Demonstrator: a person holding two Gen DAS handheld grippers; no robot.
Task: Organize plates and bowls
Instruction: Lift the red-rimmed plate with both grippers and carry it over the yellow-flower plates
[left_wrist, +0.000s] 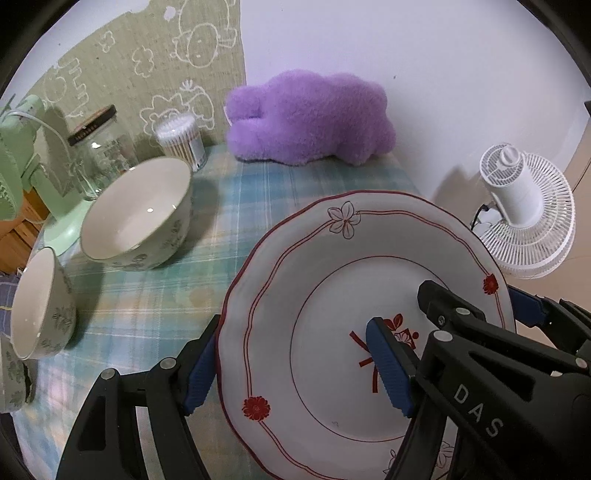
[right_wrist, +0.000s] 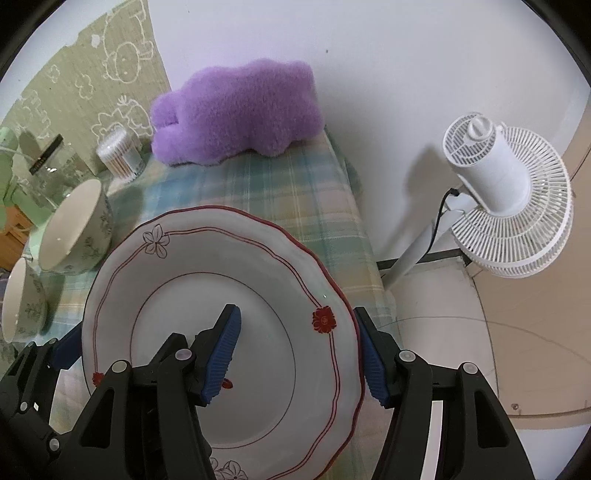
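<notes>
The checked tablecloth (left_wrist: 258, 206) carried a purple plush (left_wrist: 310, 118) at the back. Over it the plate (left_wrist: 332, 258) was held by both grippers, left gripper (left_wrist: 295, 369) and right gripper (right_wrist: 301, 354) each clamped across a rim. Two bowls (left_wrist: 136, 214) stood left.

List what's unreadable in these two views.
- Near rim of the white red-trimmed plate: both views, cut off by the frame edge and gripper bodies.
- Table under the plate: hidden by it.
- Small green-patterned bowl: cropped at the left edge.
- Glass jar label: too small.
</notes>
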